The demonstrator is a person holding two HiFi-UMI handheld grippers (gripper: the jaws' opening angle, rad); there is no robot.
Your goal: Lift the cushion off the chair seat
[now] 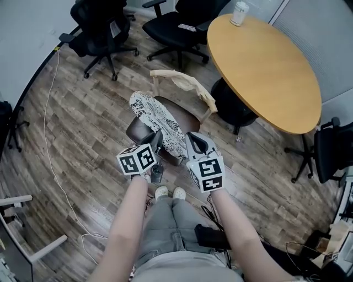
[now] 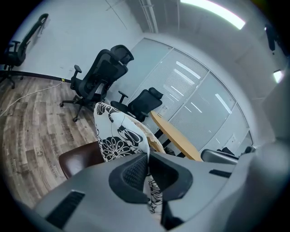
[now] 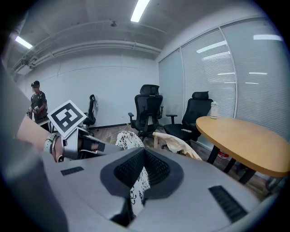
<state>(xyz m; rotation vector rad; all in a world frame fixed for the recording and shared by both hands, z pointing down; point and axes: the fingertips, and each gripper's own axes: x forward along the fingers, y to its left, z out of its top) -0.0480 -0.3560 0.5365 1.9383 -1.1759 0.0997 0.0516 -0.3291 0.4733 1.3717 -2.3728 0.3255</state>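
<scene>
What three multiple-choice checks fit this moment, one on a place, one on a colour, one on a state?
1. Where does the white container stand?
A. on a shelf
B. on the round table
C. on a windowsill

2. What colours is the cushion?
A. plain red
B. green and yellow
C. black and white

3. How are the left tongs?
A. shut on the cushion
B. wide open and empty
C. shut on a bottle

Answers:
1 B: in the head view it sits near the round table's far edge.
2 C: the cushion has a dark floral print on white.
3 A: the left gripper view shows the fabric pinched between the closed jaws.
</scene>
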